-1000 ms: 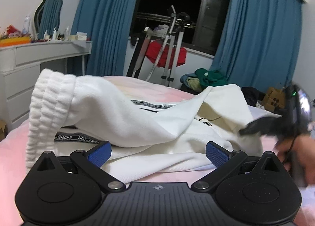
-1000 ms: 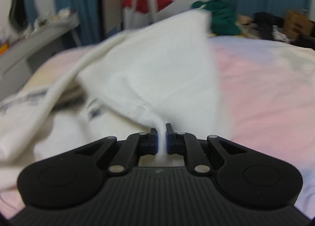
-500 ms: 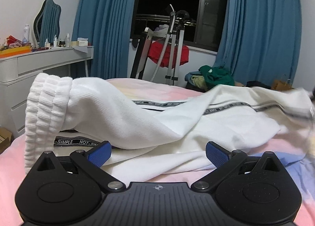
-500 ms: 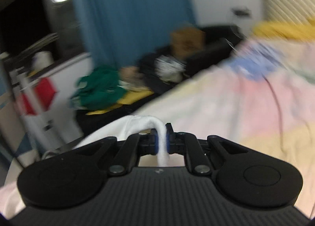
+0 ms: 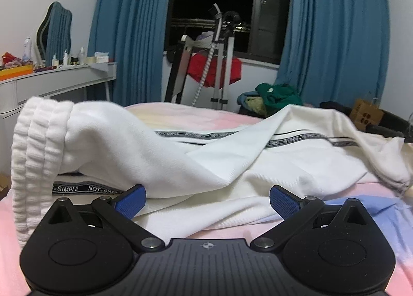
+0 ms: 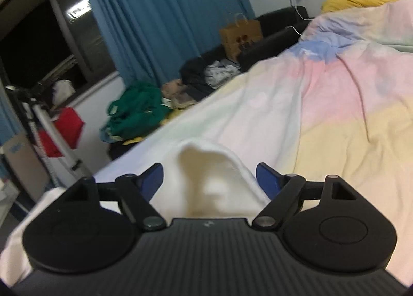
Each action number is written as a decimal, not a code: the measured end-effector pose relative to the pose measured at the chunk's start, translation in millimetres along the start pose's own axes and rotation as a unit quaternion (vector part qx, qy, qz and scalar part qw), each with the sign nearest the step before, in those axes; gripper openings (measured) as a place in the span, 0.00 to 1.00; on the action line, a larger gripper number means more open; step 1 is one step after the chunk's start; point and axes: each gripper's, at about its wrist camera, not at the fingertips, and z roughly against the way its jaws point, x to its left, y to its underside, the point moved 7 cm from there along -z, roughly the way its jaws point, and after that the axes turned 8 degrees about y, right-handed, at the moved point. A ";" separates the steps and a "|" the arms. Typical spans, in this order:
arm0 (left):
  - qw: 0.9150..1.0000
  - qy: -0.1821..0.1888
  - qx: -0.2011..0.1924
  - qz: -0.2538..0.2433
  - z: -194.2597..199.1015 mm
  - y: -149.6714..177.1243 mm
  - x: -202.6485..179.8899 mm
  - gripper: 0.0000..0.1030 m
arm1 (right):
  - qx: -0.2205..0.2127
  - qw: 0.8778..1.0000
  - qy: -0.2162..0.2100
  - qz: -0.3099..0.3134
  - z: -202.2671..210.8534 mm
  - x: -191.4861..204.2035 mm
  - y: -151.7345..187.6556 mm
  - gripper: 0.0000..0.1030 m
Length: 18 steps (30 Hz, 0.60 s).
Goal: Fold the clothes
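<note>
Now, from the left wrist, the left gripper is spread wide and holds nothing, low on the pastel bedsheet right in front of the white sweatpants, which lie bunched with one leg over the other. From the right wrist, the right gripper is spread too, with a white cuff lying loose between its blue pads. To fold them well, I think the legs should be laid flat and straight, and pinched by the edges, not the middle
</note>
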 end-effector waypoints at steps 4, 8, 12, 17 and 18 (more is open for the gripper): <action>0.998 0.038 -0.005 0.053 13.5 -4.7 7.6 1.00 | 0.022 0.999 -0.049 -0.001 59.3 24.4 21.9 0.79; 0.985 0.078 -0.011 0.156 33.1 -9.6 32.8 1.00 | 0.045 0.994 -0.098 -0.002 119.3 48.5 44.2 0.79; 0.954 0.098 -0.022 0.281 49.3 -11.2 68.7 1.00 | 0.075 0.987 -0.139 -0.010 176.6 63.5 75.9 0.79; 0.896 0.108 -0.048 0.429 71.4 -11.2 119.9 1.00 | 0.115 0.980 -0.148 -0.063 212.7 53.1 117.0 0.80; 0.884 0.113 -0.055 0.450 77.5 -11.2 128.4 1.00 | 0.126 0.979 -0.144 -0.069 212.2 49.7 123.1 0.80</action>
